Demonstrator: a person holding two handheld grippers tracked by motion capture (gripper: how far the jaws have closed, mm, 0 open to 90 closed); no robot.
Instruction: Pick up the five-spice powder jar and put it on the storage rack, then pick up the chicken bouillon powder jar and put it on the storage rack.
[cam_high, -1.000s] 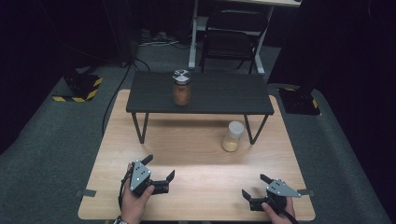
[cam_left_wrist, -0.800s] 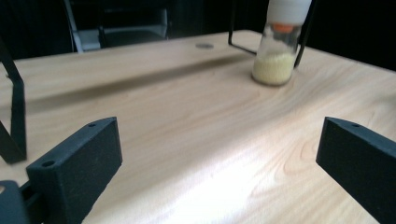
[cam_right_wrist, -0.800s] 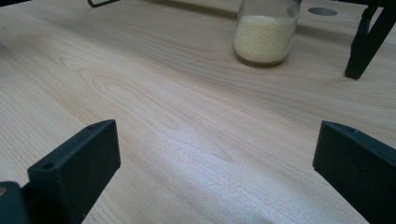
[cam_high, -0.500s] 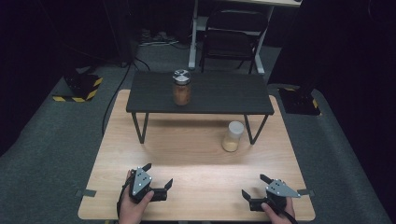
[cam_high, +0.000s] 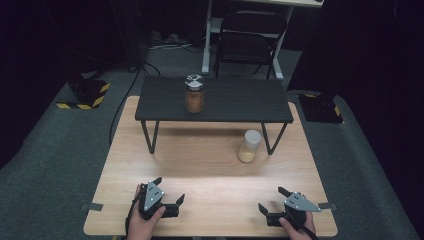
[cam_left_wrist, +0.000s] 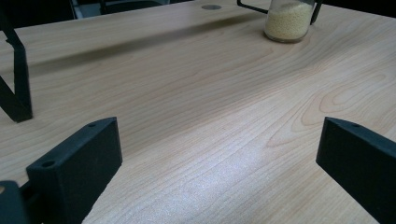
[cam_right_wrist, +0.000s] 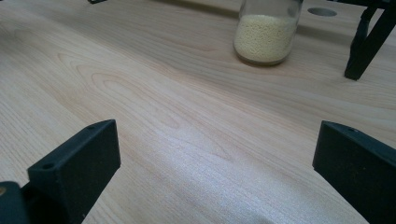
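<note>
Grain jar upright beside black shelf's right leg (under shelf edge). Left tool, right tool both spread, empty, well short of jar. Risk: reaching tool clips leg, tips jar.

The wooden table bears a black stand and a grain jar.

You have a black shelf spanning the table's far edge, a brown-filled jar on it, a folding chair beyond.
</note>
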